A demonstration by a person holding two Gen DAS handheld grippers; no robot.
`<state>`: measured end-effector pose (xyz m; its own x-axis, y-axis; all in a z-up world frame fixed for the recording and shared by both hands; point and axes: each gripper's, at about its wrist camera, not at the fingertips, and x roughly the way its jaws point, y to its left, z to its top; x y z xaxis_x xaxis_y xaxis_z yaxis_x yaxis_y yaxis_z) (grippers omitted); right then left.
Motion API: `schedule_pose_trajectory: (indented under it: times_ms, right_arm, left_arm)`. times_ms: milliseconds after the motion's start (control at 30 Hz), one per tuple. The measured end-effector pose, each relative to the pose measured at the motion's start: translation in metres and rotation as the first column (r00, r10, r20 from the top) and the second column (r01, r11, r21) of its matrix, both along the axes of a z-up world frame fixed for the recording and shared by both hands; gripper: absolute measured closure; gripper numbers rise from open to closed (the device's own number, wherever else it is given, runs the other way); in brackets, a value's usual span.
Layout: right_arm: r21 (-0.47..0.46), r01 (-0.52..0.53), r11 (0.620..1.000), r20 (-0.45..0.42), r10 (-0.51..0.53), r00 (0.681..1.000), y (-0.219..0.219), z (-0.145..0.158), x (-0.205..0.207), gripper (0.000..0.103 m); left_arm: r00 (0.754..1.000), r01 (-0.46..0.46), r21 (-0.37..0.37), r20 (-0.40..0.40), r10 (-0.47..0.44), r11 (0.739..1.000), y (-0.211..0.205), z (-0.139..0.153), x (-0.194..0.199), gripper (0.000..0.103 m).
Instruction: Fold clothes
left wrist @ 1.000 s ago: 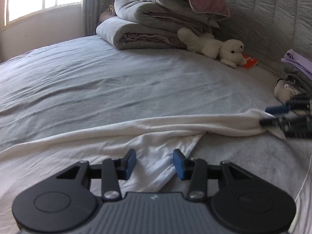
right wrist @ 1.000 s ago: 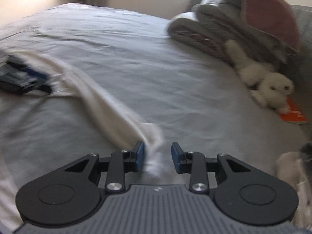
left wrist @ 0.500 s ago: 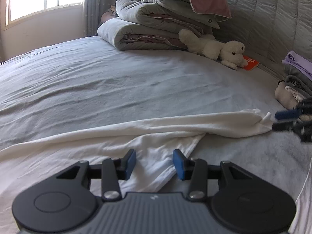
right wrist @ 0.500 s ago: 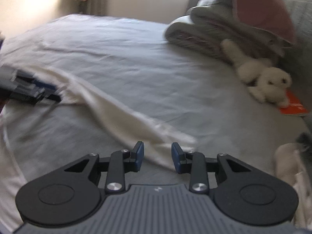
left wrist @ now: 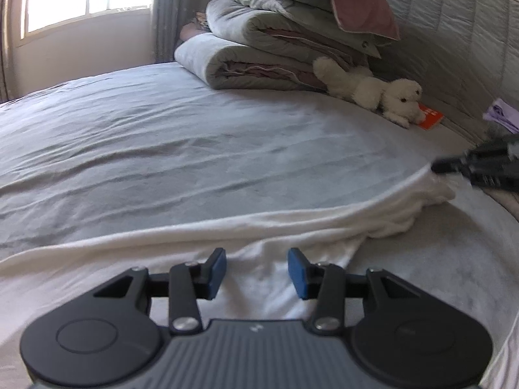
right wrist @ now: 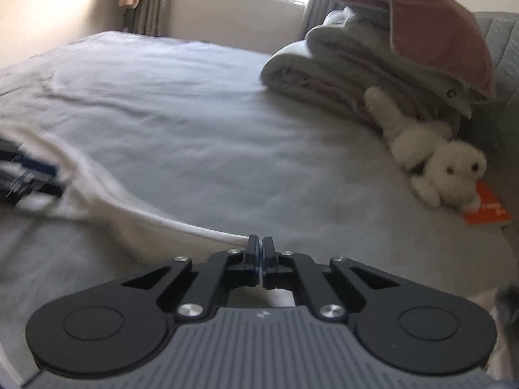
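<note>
The right hand-held gripper [right wrist: 260, 246] has just snapped shut on the tip of the white garment [left wrist: 266, 227]; a second ago its jaws stood apart with that cloth end loose between them. The pinched edge now runs taut from its closed pads across the bed [left wrist: 194, 136] toward the left hand-held gripper [left wrist: 256, 270]. In the left wrist view that end is lifted off the sheet at the far right, where it lay flat before. The left hand-held gripper has not changed: its jaws are half open, holding nothing, hovering over the near part of the garment. By my reading, one end is now secured, so the fold can start once the left takes its own hold.
</note>
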<state>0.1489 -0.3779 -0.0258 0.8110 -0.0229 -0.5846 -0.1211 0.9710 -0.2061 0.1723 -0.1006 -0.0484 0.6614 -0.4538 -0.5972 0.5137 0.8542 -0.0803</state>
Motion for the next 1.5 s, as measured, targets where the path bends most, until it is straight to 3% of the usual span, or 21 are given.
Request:
schedule_pose_trajectory:
  times_ms: [333,467,600,667,833,1000,1033,1067,1100,1133,1167,1300,1500]
  right_arm:
    - [-0.011,0.125,0.992,-0.033,-0.125,0.992,-0.021,-0.013,0.095,0.103]
    - [0.068,0.157,0.985,-0.072,-0.152,0.986,-0.041,-0.013,0.103,0.103]
    - [0.157,0.157,0.975,-0.116,-0.139,0.983,-0.065,-0.009,0.086,0.082]
    - [0.185,0.158,0.97,-0.138,-0.133,0.981,-0.075,-0.011,0.077,0.066]
    - [0.233,0.131,0.964,-0.172,-0.091,0.981,-0.08,-0.02,0.057,0.064]
    - [0.204,0.128,0.97,-0.147,-0.099,0.984,-0.069,-0.034,0.053,0.064]
    - [0.205,0.123,0.971,-0.137,-0.096,0.986,-0.067,-0.035,0.051,0.069]
    - [0.196,0.113,0.974,-0.13,-0.089,0.988,-0.064,-0.035,0.051,0.093]
    - [0.186,0.103,0.977,-0.123,-0.08,0.989,-0.061,-0.035,0.051,0.101]
    - [0.176,0.092,0.98,-0.117,-0.072,0.991,-0.058,-0.034,0.051,0.099]
    - [0.166,0.081,0.983,-0.111,-0.063,0.992,-0.056,-0.034,0.051,0.099]
    - [0.11,0.114,0.987,-0.033,-0.111,0.993,-0.054,-0.025,0.058,0.1]
    - [0.05,0.135,0.99,0.017,-0.136,0.991,-0.053,-0.014,0.095,0.1]
  left_arm:
    - [0.999,-0.041,0.021,0.024,0.04,0.999,0.004,0.002,0.017,0.06]
    - [0.998,-0.039,0.047,0.051,0.037,0.998,0.01,0.004,0.02,0.06]
    - [0.997,-0.036,0.075,0.075,0.03,0.997,0.018,0.005,0.026,0.059]
    - [0.997,-0.035,0.068,0.073,0.03,0.997,0.021,0.004,0.032,0.059]
    - [0.997,0.021,0.062,0.077,-0.026,0.998,0.011,0.004,0.037,0.06]
    - [0.991,0.079,0.141,0.101,-0.093,0.987,-0.012,-0.002,0.042,0.06]
    - [0.989,0.081,0.162,0.108,-0.1,0.983,-0.016,-0.003,0.043,0.06]
    - [0.989,0.084,0.169,0.108,-0.104,0.982,-0.018,-0.004,0.044,0.067]
    - [0.989,0.092,0.161,0.1,-0.109,0.983,-0.018,-0.004,0.045,0.075]
    - [0.989,0.1,0.153,0.093,-0.115,0.983,-0.018,-0.004,0.047,0.092]
    - [0.989,0.101,0.141,0.089,-0.114,0.985,-0.018,-0.004,0.048,0.098]
    - [0.993,0.068,0.075,0.095,-0.075,0.995,-0.012,0.002,0.055,0.101]
    - [0.995,-0.011,0.045,0.103,0.006,0.999,-0.015,0.004,0.075,0.101]
